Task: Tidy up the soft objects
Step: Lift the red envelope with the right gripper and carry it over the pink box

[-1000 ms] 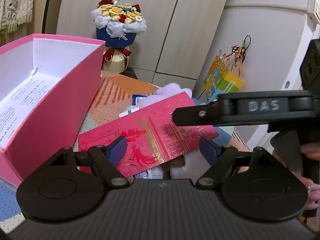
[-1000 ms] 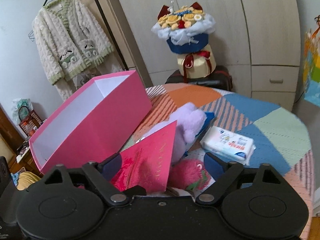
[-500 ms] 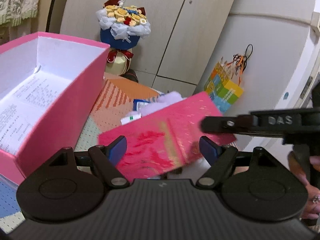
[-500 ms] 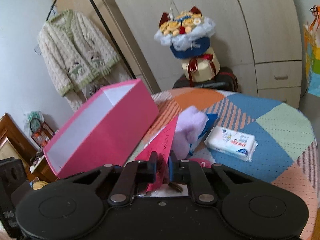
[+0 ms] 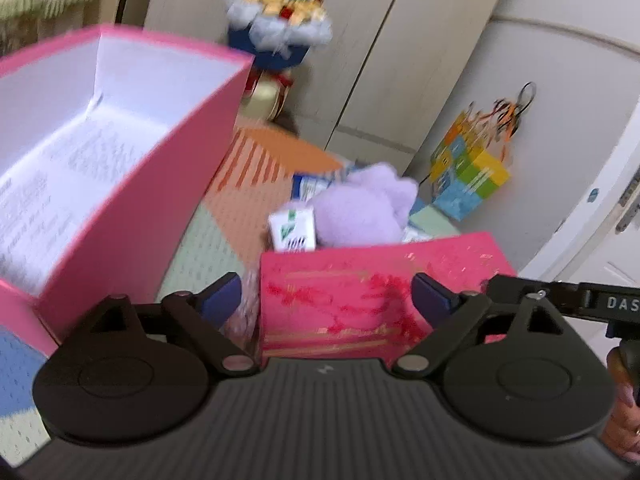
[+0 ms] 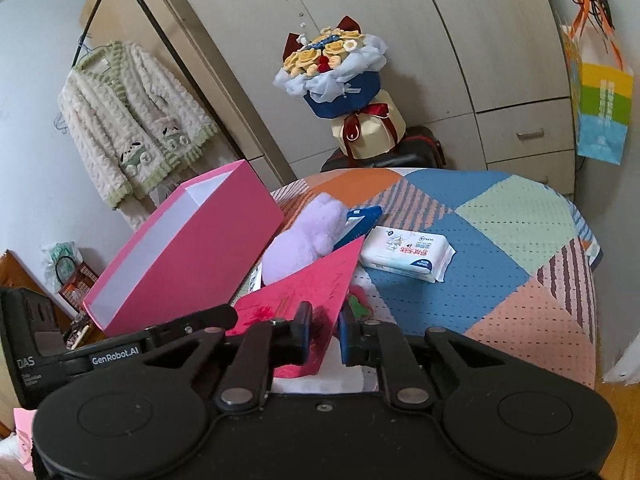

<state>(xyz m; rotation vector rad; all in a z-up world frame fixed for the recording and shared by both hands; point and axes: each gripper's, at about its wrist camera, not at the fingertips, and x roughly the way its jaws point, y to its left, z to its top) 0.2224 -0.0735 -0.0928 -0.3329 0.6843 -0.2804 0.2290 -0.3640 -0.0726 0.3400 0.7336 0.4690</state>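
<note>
Early on: right gripper (image 6: pixel 324 330) clamps a red card (image 6: pixel 304 288), left gripper (image 5: pixel 326 300) gapes; plush (image 6: pixel 308 236) and wipes (image 6: pixel 408 254) lie mid-table, outside the pink box (image 6: pixel 188 248)

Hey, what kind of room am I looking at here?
Probably a bedroom: a built-in wardrobe, a fleece cardigan hanging on a garment rack, and a patchwork-quilted bed.

Patchwork-covered table (image 6: pixel 500 216) bears pink box (image 6: pixel 192 248), wipes (image 6: pixel 408 254), apparently plush (image 6: pixel 308 236).
</note>
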